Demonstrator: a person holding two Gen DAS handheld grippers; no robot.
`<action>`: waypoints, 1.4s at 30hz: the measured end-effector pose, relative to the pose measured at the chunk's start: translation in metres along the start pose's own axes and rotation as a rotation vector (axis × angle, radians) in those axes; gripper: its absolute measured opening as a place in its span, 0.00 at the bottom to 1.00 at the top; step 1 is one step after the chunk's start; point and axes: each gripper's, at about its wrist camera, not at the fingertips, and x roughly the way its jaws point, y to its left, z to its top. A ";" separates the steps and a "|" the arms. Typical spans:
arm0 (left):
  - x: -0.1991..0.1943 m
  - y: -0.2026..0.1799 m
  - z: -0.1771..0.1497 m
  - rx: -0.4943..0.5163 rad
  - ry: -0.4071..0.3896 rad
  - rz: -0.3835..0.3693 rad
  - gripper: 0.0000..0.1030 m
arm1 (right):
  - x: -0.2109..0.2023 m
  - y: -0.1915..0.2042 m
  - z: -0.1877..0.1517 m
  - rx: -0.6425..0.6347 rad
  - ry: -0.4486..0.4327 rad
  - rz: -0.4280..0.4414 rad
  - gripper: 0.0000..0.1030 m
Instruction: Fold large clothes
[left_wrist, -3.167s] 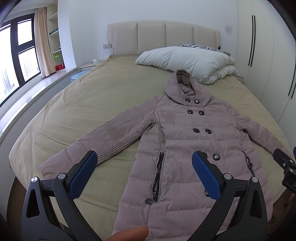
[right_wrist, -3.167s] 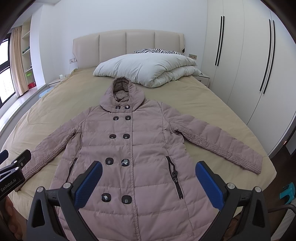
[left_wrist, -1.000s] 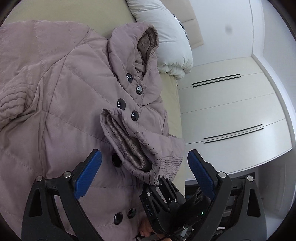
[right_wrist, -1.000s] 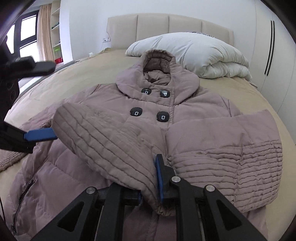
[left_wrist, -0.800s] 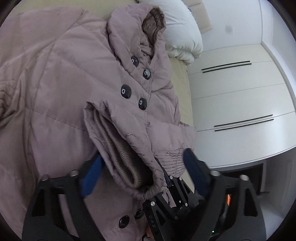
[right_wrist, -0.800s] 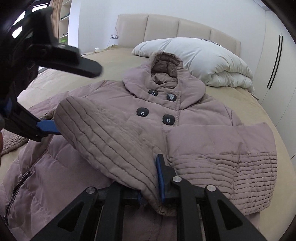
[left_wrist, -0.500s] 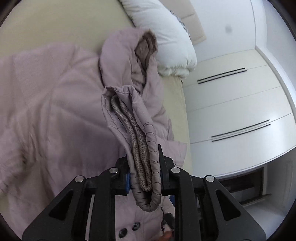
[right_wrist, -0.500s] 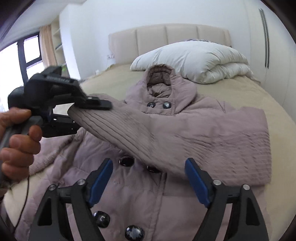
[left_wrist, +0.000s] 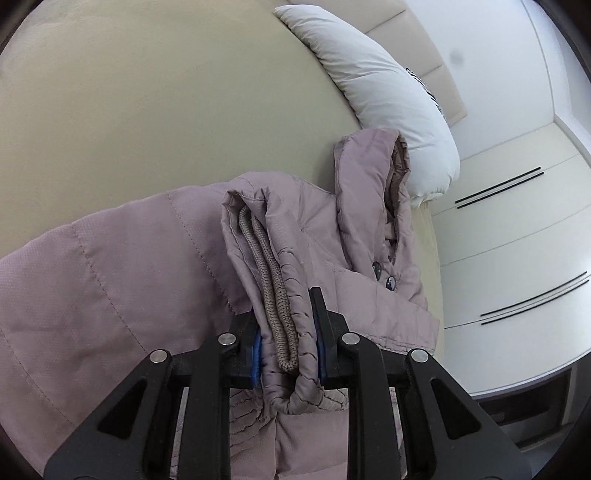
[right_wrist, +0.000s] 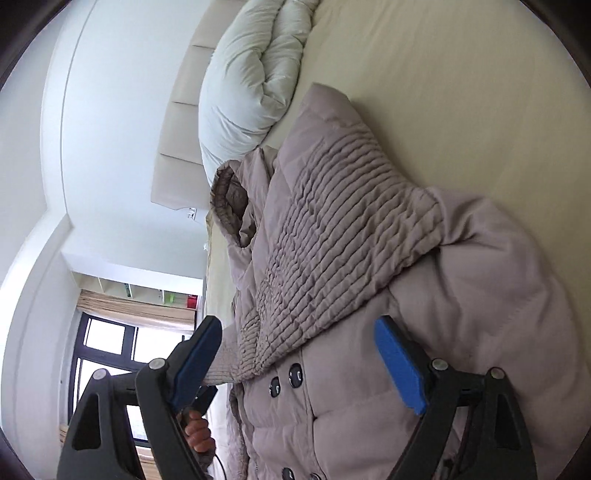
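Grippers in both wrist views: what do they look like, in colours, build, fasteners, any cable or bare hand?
Both are matte black plastic. The left claw has fingers with triangular cut-outs, silver round-head screws at the pivots and blue pads barely showing. The right claw shows the same black frame and silver screws, with long flat blue pads. A bare hand grips a black handle, and a thin dark cable hangs below it.

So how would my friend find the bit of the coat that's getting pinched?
On the big beige bed lies a dusty-pink puffer coat with a hood. Its sleeve cuff is clamped in the left gripper; unlike the smooth coat, it shows a ribbed knit band inside.
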 end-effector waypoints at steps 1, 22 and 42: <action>0.003 0.000 0.000 0.000 0.004 0.004 0.19 | 0.011 0.002 0.002 0.012 0.019 0.019 0.85; 0.044 -0.014 -0.021 0.089 0.037 0.038 0.44 | -0.021 0.073 0.055 -0.222 -0.165 0.002 0.96; -0.257 0.169 -0.236 -0.335 -0.353 0.060 0.63 | 0.002 0.070 -0.013 -0.325 -0.111 -0.158 0.84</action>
